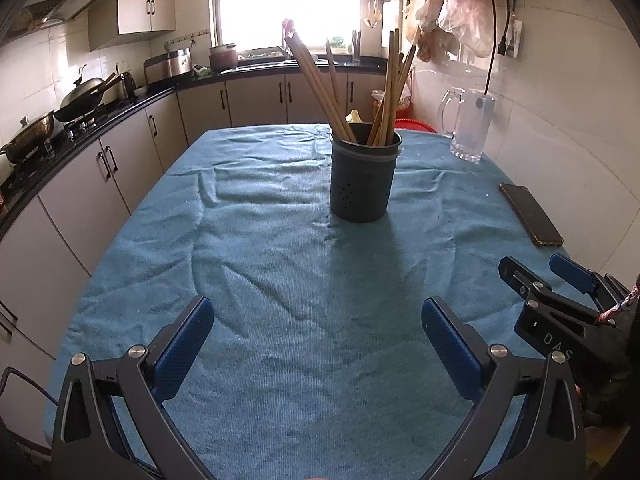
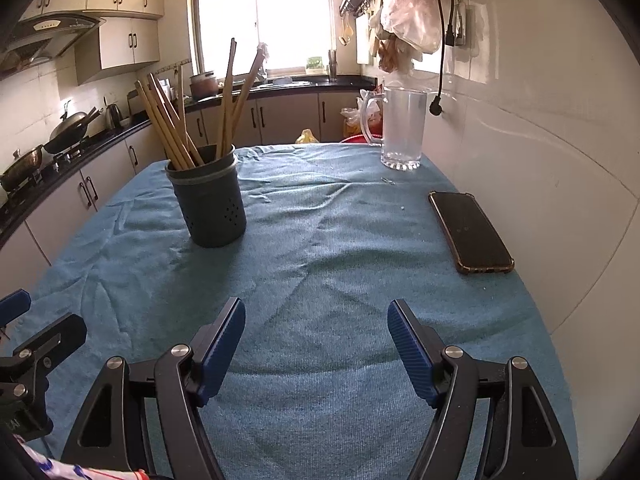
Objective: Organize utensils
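A: How are the fingers being held at the moment?

B: Both pairs are being kept spread and empty. The left gripper is being hovered low over the worktop covered in wrinkled blue towelling, with only cloth seen between its blue-padded fingers. The right gripper is being held the same way, nothing grasped.

A: And where are the utensils being kept?

B: The long wooden chopsticks are already being held upright in the dark round perforated plastic holder, which is being seen at twelve o'clock from the left gripper and at about eleven o'clock from the right. No loose utensil is being shown on the cloth.

A: So what is being called for?

B: Judging from that, the sticks are probably being left to be tidied or the grippers drawn back. If the fanned bundle is being gathered, the holder should be steadied by one gripper, since it looks light and top-heavy.

A: Anything being risked?

B: The clear glass jug at one o'clock and the black phone at two o'clock are being kept well apart, yet a wide sweep should be avoided.
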`<state>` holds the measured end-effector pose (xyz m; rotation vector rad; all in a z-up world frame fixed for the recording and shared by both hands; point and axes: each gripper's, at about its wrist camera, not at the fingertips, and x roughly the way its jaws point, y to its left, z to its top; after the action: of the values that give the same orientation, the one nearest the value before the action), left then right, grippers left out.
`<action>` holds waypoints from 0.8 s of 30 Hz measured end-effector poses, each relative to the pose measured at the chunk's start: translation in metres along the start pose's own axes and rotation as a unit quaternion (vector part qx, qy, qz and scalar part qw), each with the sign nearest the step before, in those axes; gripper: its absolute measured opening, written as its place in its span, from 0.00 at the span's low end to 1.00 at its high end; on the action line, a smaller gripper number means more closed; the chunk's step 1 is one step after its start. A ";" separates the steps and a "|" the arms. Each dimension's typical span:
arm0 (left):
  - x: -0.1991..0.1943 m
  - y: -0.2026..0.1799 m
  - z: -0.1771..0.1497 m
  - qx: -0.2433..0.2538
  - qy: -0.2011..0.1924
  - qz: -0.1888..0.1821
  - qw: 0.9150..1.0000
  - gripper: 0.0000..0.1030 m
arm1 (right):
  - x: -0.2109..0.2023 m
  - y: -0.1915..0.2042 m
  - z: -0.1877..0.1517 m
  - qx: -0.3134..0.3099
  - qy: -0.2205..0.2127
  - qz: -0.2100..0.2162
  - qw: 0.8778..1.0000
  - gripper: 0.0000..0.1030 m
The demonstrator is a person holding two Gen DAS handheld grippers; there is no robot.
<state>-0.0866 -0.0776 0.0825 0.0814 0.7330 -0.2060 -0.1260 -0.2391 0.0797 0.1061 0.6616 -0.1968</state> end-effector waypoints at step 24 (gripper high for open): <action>-0.003 0.007 0.006 -0.002 -0.007 0.012 1.000 1.00 | 0.003 0.005 0.003 -0.005 0.008 0.012 1.000 0.77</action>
<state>-0.0834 -0.0715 0.0891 0.0849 0.7179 -0.1824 -0.1203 -0.2349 0.0806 0.1068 0.6776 -0.1693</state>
